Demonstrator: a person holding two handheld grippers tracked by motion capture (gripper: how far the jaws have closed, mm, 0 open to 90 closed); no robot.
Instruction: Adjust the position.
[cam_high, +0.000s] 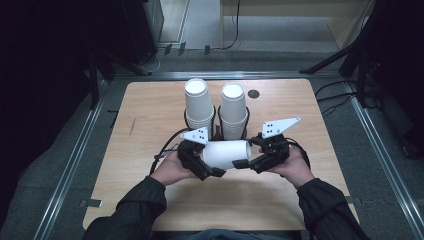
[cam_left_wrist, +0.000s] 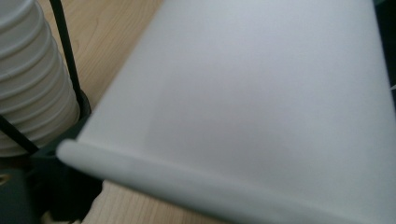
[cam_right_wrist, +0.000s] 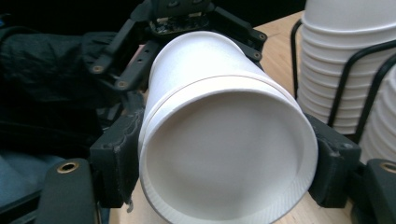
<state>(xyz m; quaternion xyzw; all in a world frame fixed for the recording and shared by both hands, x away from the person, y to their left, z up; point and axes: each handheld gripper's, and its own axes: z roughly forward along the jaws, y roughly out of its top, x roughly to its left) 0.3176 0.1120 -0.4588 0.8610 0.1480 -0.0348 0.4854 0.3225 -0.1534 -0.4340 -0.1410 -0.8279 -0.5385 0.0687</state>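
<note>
Dark sleeves (cam_high: 135, 207) come in at six o'clock of the high view, each hand carrying a gripper over the wooden table (cam_high: 150, 105). Between them a white paper cup (cam_high: 227, 153) lies on its side, held clear of the tabletop. At nine o'clock of the cup sits the left gripper (cam_high: 212, 172); at three o'clock, the right gripper (cam_high: 242, 164). Beyond the cup, at twelve o'clock, two stacks of white cups (cam_high: 216, 107) stand upright in a black wire holder (cam_high: 218, 120).

Seen from the left gripper view, the cup's wall (cam_left_wrist: 243, 93) runs very close, its rolled rim (cam_left_wrist: 140, 168) toward six o'clock; whether these jaws press the cup I cannot tell. At nine o'clock are the stacked cups (cam_left_wrist: 28, 79).

Seen from the right gripper view, the cup's base (cam_right_wrist: 224, 158) faces the lens, and the jaws are clamped on it at nine and three o'clock. At eleven o'clock, the left gripper (cam_right_wrist: 182, 18) sits around the cup's far end.
</note>
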